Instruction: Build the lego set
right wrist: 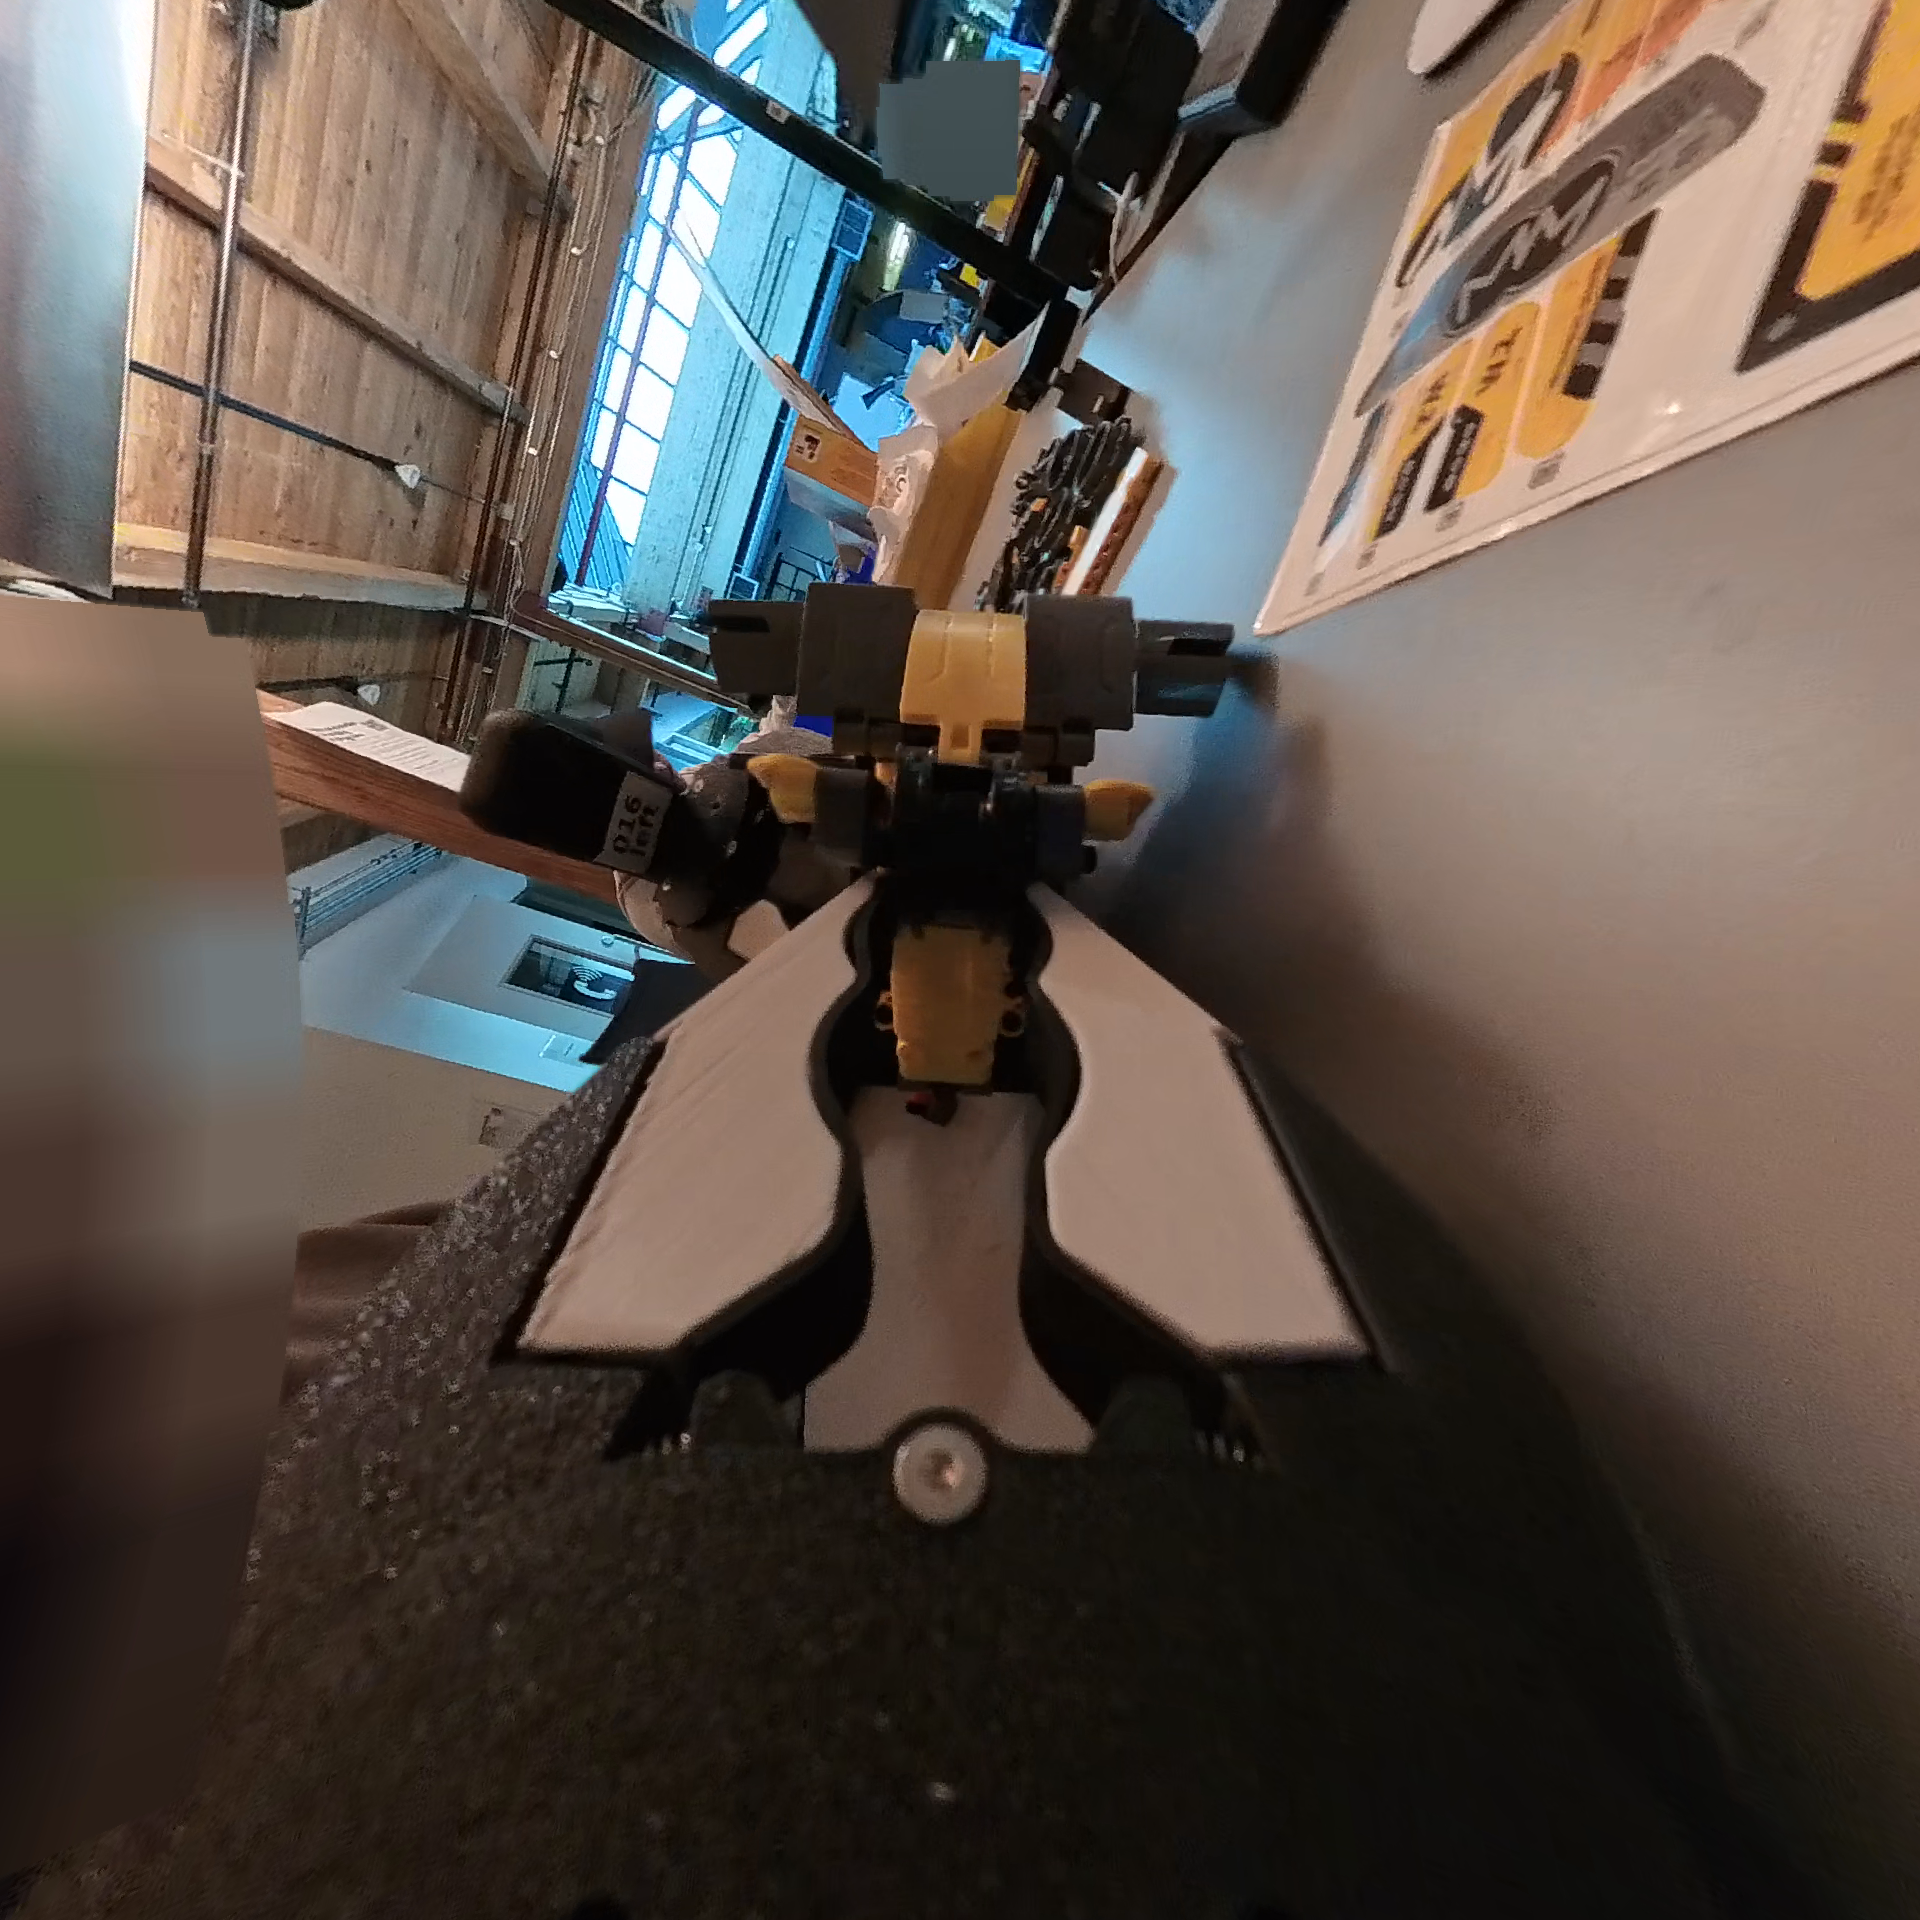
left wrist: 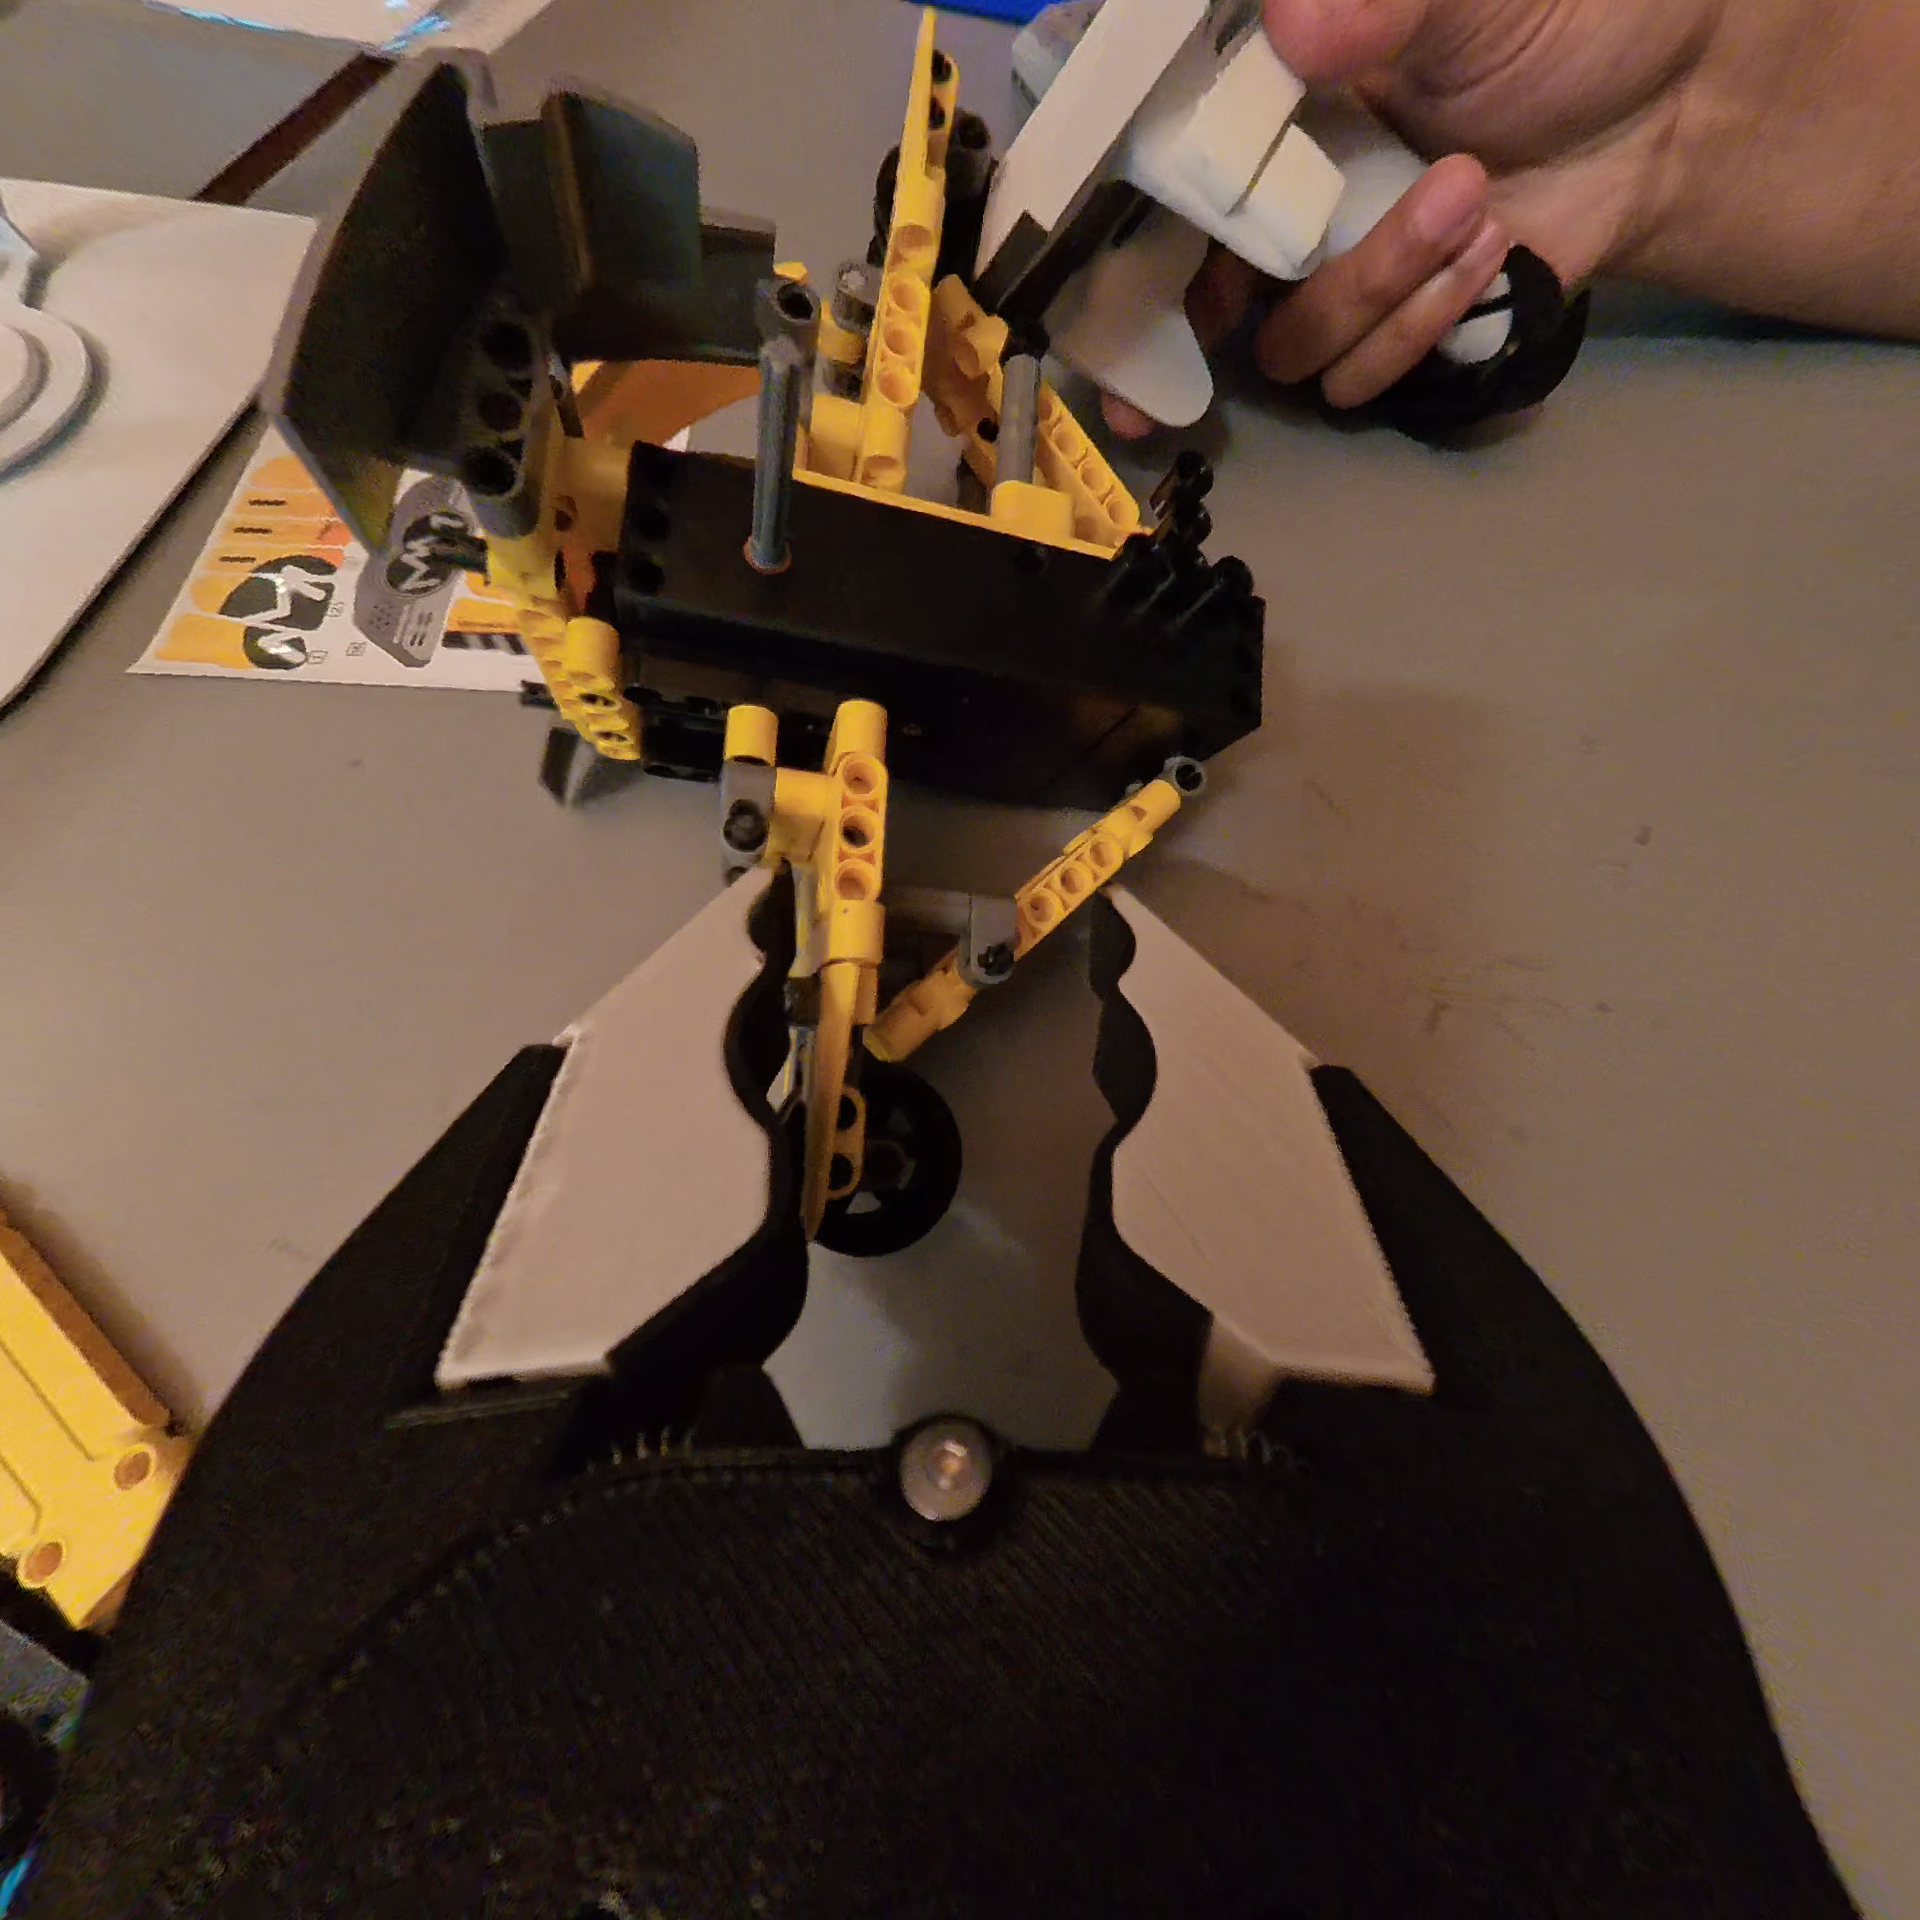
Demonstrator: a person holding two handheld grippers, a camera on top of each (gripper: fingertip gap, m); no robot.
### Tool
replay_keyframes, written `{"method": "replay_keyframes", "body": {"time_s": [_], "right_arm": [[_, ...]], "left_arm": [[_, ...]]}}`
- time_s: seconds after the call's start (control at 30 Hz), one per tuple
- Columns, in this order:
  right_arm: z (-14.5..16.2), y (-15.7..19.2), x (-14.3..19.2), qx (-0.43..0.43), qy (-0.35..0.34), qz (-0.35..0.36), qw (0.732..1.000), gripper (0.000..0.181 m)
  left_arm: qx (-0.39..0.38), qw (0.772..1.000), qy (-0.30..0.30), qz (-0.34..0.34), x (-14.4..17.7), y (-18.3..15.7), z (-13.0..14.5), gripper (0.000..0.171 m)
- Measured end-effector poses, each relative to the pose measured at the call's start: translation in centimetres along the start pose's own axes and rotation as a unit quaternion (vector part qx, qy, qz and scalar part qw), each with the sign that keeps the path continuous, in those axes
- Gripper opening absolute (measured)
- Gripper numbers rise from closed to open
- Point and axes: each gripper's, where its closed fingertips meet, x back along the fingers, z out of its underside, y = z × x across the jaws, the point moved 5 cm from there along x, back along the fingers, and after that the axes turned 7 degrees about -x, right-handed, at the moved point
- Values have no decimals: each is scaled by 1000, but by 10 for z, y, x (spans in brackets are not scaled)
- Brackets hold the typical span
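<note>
A yellow and black brick-built vehicle model [left wrist: 935, 613] with a dark grey bucket [left wrist: 416, 301] stands tilted on the grey table [left wrist: 1558, 831]. My left gripper [left wrist: 935, 904] is open. Its fingers flank the model's yellow link arms [left wrist: 847, 883] and a small black wheel [left wrist: 894, 1164], and the left pad touches the arm. My right gripper [right wrist: 961, 894], rolled on its side, is shut on the model's yellow and black end [right wrist: 951, 997]. In the left wrist view it [left wrist: 1049, 322] comes from the top right, held by a hand [left wrist: 1558, 135].
A sticker sheet [left wrist: 312, 592] lies left of the model and also shows in the right wrist view [right wrist: 1558, 312]. White paper [left wrist: 125, 343] lies at the far left. A loose yellow panel [left wrist: 62, 1434] is at the lower left. Shelves and clutter [right wrist: 987, 447] stand beyond the table. The tips of one gripper are about 11 cm away from the tips of the other. To the loose yellow panel [left wrist: 62, 1434]: left tips about 15 cm, right tips about 25 cm.
</note>
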Motion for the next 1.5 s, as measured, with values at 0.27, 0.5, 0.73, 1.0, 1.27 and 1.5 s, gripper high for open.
{"method": "replay_keyframes", "body": {"time_s": [0.27, 0.5, 0.73, 1.0, 1.27, 1.5], "right_arm": [[0, 18, 0, 134, -14, 7, 991, 20], [3, 32, -1, 294, -20, 45, 955, 20], [21, 41, -10, 451, 24, 108, 886, 20], [28, 32, -1, 469, 98, 152, 864, 21], [11, 5, 15, 391, 96, 226, 887, 24], [6, -27, 19, 384, 136, 334, 850, 43]], "left_arm": [[-68, 996, 17, -62, -4, 2, 0, 48], [-100, 981, 54, -157, -11, 12, 1, 49], [-129, 968, 82, -201, -8, 22, 8, 52], [-165, 965, 63, -192, -6, 17, 3, 66], [-196, 961, 25, -193, -3, 10, -8, 67], [-213, 957, 25, -193, -5, 5, -11, 69]]}}
